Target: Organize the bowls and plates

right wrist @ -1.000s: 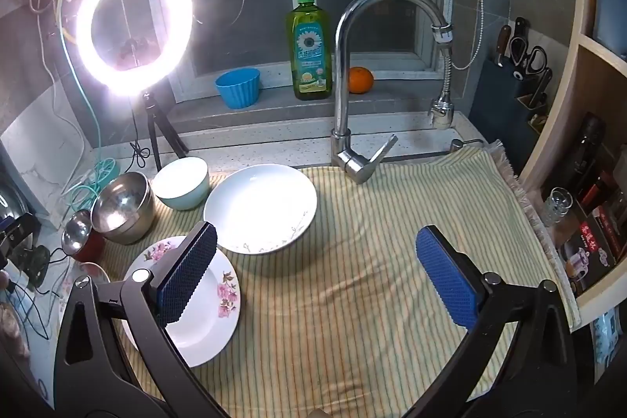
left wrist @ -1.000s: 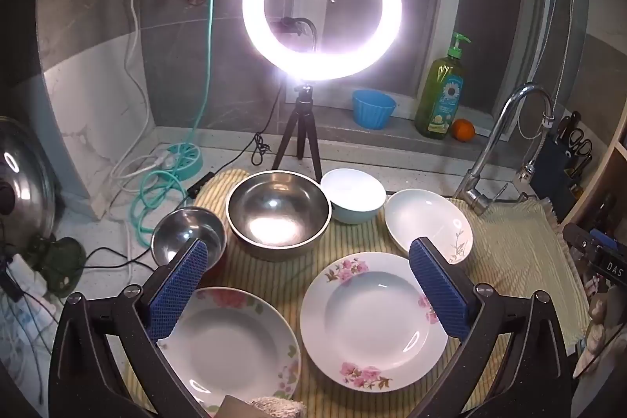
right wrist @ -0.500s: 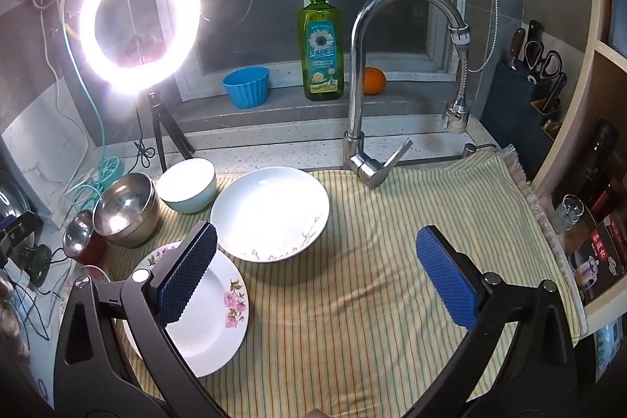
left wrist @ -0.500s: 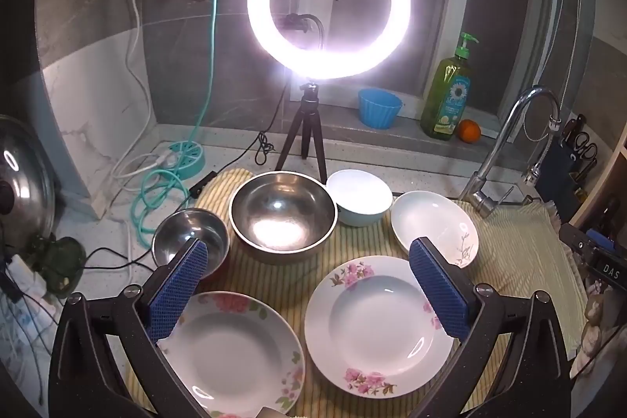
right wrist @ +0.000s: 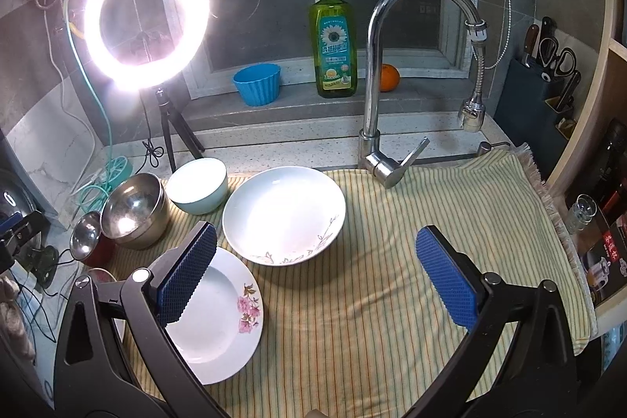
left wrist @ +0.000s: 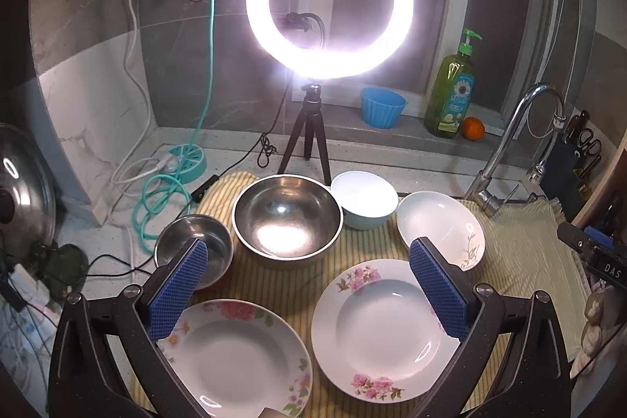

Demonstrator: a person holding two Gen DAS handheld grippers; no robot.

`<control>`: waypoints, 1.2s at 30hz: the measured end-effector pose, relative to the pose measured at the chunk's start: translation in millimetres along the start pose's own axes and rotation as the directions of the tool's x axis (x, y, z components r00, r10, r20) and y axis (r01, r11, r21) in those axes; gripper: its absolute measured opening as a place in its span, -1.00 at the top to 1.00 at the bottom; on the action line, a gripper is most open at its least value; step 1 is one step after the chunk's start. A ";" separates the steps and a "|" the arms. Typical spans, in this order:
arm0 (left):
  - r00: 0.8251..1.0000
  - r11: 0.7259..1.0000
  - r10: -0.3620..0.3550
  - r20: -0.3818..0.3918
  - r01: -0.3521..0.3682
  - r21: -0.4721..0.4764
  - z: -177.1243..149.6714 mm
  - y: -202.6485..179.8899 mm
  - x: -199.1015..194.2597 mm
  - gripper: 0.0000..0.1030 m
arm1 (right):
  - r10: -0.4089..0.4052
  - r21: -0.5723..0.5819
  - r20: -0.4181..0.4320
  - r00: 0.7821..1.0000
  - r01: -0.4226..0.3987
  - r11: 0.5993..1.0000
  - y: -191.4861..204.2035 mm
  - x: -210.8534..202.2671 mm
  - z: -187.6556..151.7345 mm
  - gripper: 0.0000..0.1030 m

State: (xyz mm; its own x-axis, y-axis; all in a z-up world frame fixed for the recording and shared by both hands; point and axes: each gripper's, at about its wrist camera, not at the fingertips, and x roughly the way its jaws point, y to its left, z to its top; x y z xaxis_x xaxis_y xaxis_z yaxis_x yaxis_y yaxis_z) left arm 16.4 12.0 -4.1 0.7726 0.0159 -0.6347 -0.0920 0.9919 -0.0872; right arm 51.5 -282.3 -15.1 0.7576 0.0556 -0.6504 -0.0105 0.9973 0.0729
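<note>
Two flowered plates lie on the striped cloth in the left wrist view, one at the left (left wrist: 235, 351) and one at the right (left wrist: 384, 328). Behind them stand a small steel bowl (left wrist: 194, 245), a large steel bowl (left wrist: 286, 218), a pale blue bowl (left wrist: 364, 198) and a white deep plate (left wrist: 439, 226). My left gripper (left wrist: 309, 288) is open and empty above the flowered plates. My right gripper (right wrist: 317, 273) is open and empty, just in front of the white deep plate (right wrist: 282, 214), with a flowered plate (right wrist: 219, 312) under its left finger.
A lit ring light on a tripod (left wrist: 329, 2) stands behind the bowls. A tap (right wrist: 392, 73) rises at the cloth's back edge. A soap bottle (right wrist: 333, 38), blue cup (right wrist: 256, 83) and orange (right wrist: 390, 77) sit on the sill. Cables (left wrist: 156, 190) lie left. A knife block (right wrist: 537, 96) stands right.
Both grippers have moved forward and slightly lower toward the dishes, which now look larger and nearer. Both stayed open. No dish has moved.
</note>
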 end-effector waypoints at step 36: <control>0.999 0.999 -0.035 -0.018 0.035 0.022 1.2 -6.6 1.7 -0.98 | 0.005 -0.017 -0.005 1.000 -0.005 1.000 5.3 -4.8 -2.9 -1.00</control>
State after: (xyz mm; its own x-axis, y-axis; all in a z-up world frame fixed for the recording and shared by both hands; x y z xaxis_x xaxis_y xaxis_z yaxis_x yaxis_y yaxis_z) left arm 19.0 5.6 -3.7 0.7641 -0.0208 -0.6447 -0.0511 0.9944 -0.0926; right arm 46.0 -277.1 -13.8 0.7544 0.0606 -0.6536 -0.0256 0.9977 0.0630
